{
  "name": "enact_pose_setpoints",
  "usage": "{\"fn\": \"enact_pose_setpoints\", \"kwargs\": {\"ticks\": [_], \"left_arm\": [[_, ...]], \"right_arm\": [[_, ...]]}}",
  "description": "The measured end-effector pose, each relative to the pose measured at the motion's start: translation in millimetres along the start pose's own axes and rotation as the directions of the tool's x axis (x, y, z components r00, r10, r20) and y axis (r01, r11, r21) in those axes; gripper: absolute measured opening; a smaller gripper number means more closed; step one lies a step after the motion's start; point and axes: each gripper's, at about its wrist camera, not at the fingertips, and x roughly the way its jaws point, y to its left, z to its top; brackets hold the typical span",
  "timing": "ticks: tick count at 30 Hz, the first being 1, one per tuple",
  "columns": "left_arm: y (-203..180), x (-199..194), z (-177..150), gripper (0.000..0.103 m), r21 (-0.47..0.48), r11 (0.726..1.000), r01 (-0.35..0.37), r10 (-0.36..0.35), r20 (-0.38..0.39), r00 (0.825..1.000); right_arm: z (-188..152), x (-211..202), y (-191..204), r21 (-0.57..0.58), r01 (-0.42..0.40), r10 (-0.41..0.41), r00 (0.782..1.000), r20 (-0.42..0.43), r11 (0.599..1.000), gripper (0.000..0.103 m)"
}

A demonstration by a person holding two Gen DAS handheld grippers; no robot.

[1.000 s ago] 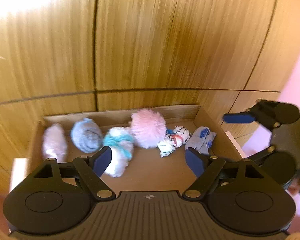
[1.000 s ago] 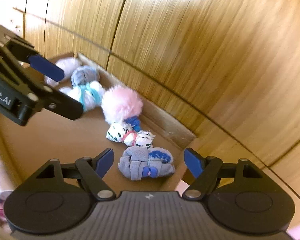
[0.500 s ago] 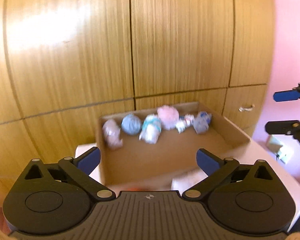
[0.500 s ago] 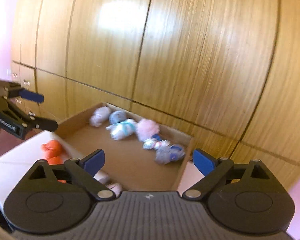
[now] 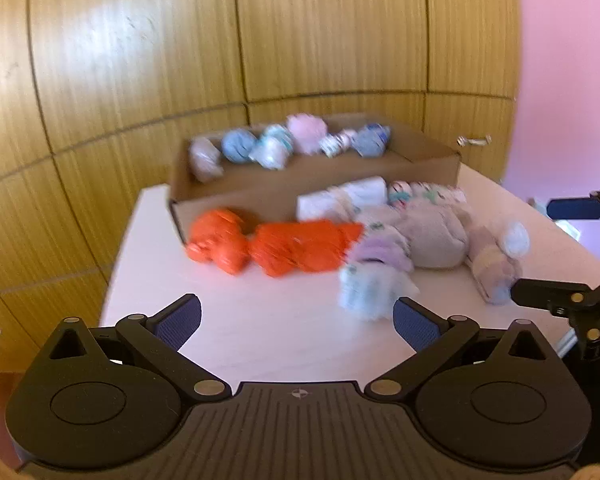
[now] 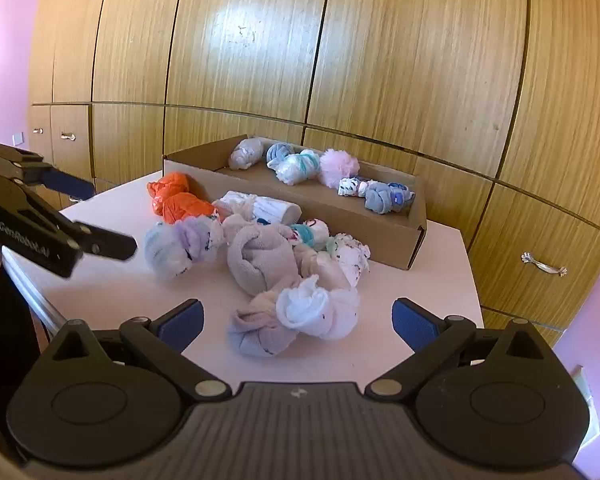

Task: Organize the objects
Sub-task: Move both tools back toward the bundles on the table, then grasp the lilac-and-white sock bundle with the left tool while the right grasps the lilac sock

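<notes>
**Both tools pull back from the box to the loose pile**

A second ago both tools hung low over the cardboard box [image 6: 388, 236], close above the row of rolled sock bundles along its far wall. Now they have drawn back and up, so that the whole white counter [image 6: 120, 292] is in sight with the box at its far side against the wooden cabinet doors [image 6: 380, 60].

The left tool [image 5: 296, 316] is spread wide and holds nothing; the right tool [image 6: 296, 316] is likewise spread and empty. Six bundles lie in the box, among them a fluffy pink one [image 6: 339, 167] and a grey-blue one [image 6: 386, 197] at the right end of the row.

The rest wait on the counter just in front of the box: an orange bundle [image 6: 178, 200], a white rolled one [image 6: 266, 208] touching the box wall, a large beige bundle [image 6: 260, 264], a pale lilac-and-blue one [image 6: 180, 246], and a grey-and-white knot [image 6: 296, 322] nearest the right tool, between its fingers in that view.

My reading is that a placement has been finished and the next pick is about to start. The grey-and-white knot looks the likeliest choice for the right tool, since it sits apart from the heap. The left wrist view is blurred by motion, so finer detail there cannot be told.
</notes>
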Motion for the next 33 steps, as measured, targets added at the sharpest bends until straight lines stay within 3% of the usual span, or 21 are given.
{"fn": "enact_pose_setpoints", "kwargs": {"ticks": [6,14,19,20,24,26,27,33], "left_arm": [[-24.5,16.3,4.1,0.103,0.069,0.997,0.015,-0.014,-0.018,1.000],[-29.5,36.7,14.5,0.103,0.055,0.997,0.055,-0.053,-0.034,0.998],[-31.6,38.9,16.8,0.099,0.033,0.993,0.116,-0.115,-0.035,0.993],[-32.8,39.6,16.6,0.096,0.032,0.992,0.125,-0.123,-0.037,0.992],[-35.8,47.2,16.3,0.063,0.012,0.987,0.162,-0.161,-0.069,0.984],[-36.0,48.1,16.5,0.061,0.008,0.986,0.169,-0.168,-0.069,0.983],[-35.4,47.9,17.0,0.054,0.006,0.985,0.172,-0.171,-0.068,0.983],[-27.5,38.2,17.1,0.050,0.009,0.990,0.140,-0.140,-0.052,0.989]], "right_arm": [[-6.1,11.8,-8.8,-0.036,-0.029,0.029,1.000,0.003,0.999,0.098],[-9.5,25.2,-21.7,-0.007,-0.068,0.067,0.998,-0.007,0.998,0.096],[-13.7,26.0,-29.1,0.037,-0.092,0.092,0.996,-0.009,0.995,0.092],[-14.6,24.6,-29.0,0.034,-0.081,0.081,0.997,-0.006,0.996,0.092],[-15.8,22.1,-34.9,0.055,-0.074,0.075,0.997,-0.007,0.996,0.090],[-16.4,20.9,-36.0,0.062,-0.078,0.079,0.997,-0.008,0.995,0.089],[-16.5,20.2,-35.6,0.057,-0.073,0.074,0.997,-0.006,0.996,0.089],[-17.7,13.7,-34.7,0.076,-0.060,0.060,0.998,-0.002,0.995,0.089]]}}
